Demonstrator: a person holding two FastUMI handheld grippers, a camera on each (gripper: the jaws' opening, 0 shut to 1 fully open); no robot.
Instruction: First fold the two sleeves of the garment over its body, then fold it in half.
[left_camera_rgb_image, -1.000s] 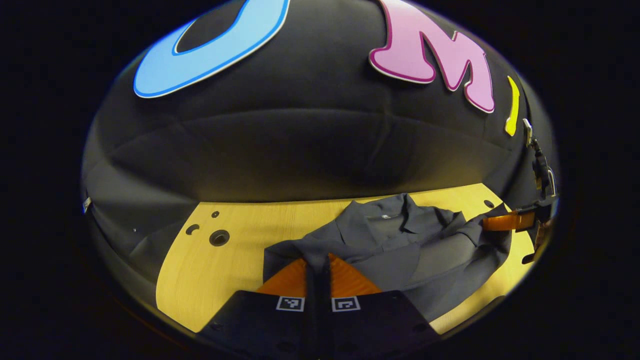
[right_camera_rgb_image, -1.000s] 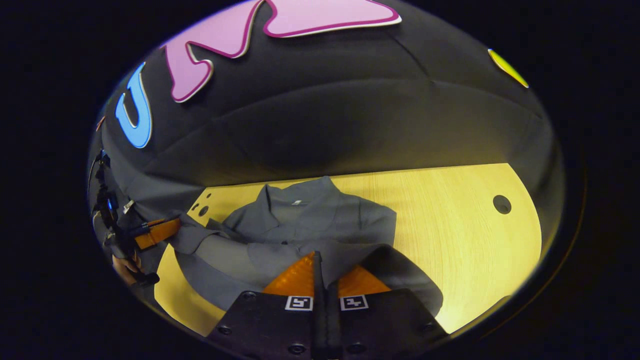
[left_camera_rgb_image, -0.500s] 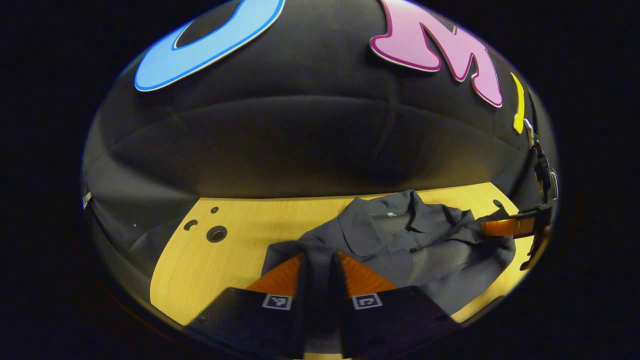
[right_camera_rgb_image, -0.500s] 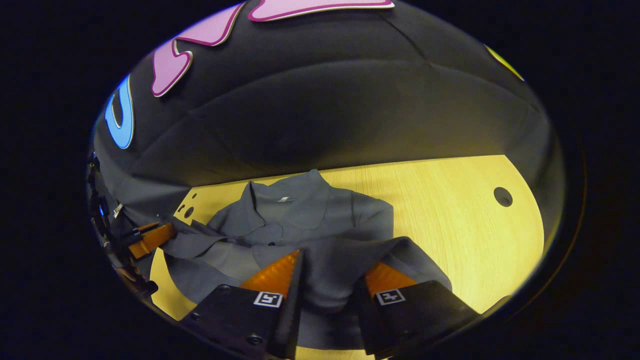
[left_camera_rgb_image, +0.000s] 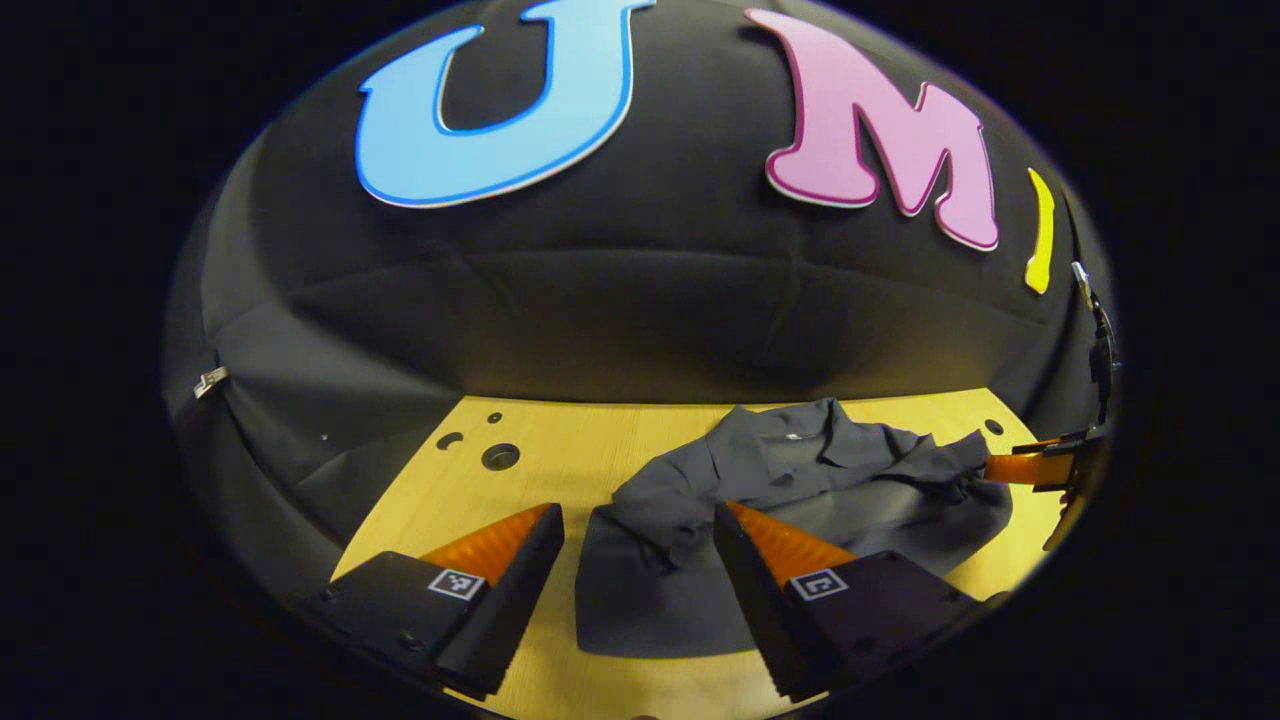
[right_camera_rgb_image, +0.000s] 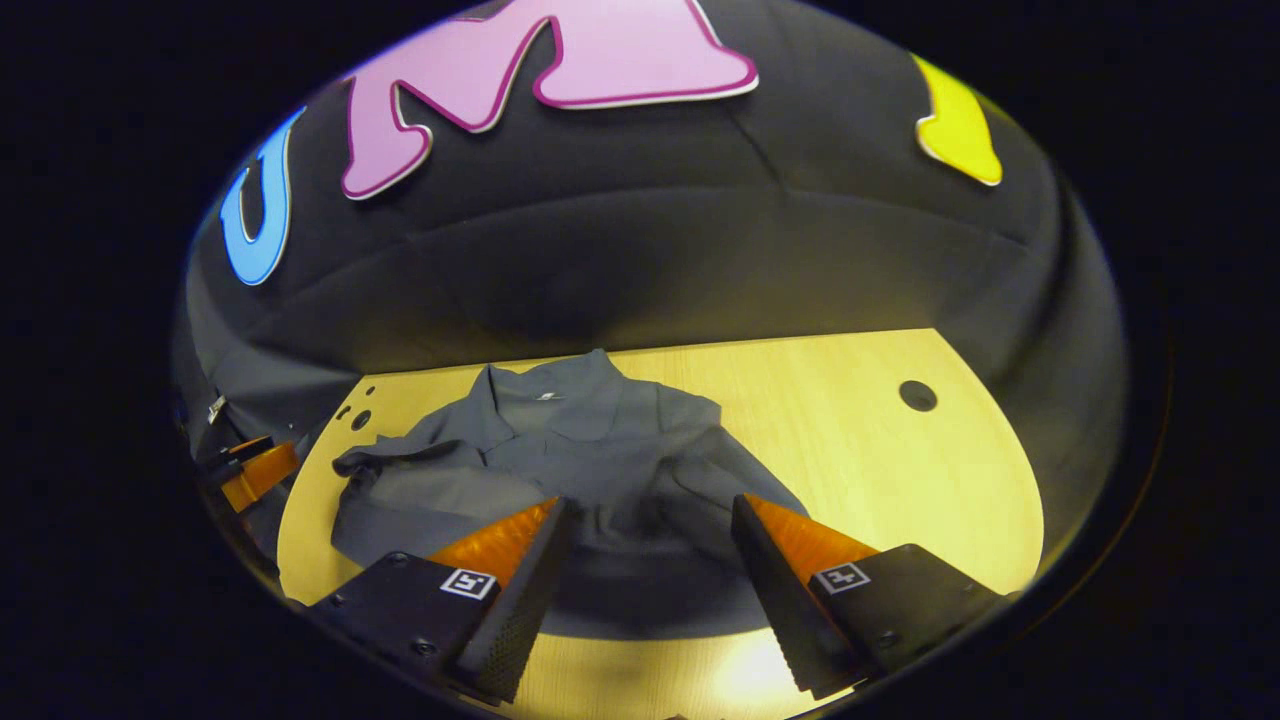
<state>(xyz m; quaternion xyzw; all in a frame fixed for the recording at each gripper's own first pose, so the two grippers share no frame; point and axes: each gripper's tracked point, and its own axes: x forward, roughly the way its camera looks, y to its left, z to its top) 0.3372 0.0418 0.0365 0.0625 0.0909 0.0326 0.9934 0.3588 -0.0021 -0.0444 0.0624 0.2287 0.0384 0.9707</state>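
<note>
A grey collared shirt (left_camera_rgb_image: 850, 480) lies on the wooden table (left_camera_rgb_image: 460, 500), collar toward the far wall. Its sleeve (left_camera_rgb_image: 655, 515) rests crumpled over the body, just ahead of my left gripper (left_camera_rgb_image: 637, 510), which stands open above it and holds nothing. In the right gripper view the shirt (right_camera_rgb_image: 540, 440) spreads across the table's left half, and the other sleeve (right_camera_rgb_image: 715, 475) lies folded inward on the body. My right gripper (right_camera_rgb_image: 650, 500) is open over the shirt's near edge. Each gripper also appears at the far edge of the other's view: right gripper (left_camera_rgb_image: 1030, 467), left gripper (right_camera_rgb_image: 250, 470).
The table has round holes near its left end (left_camera_rgb_image: 499, 457) and right end (right_camera_rgb_image: 917, 395). Bare wood (right_camera_rgb_image: 900, 470) stretches to the right of the shirt. The black cloth wall stands close behind the table's far edge.
Both grippers were shut on the sleeves a second ago. They have opened, let the sleeves drop onto the shirt's body, and drawn back and up.
</note>
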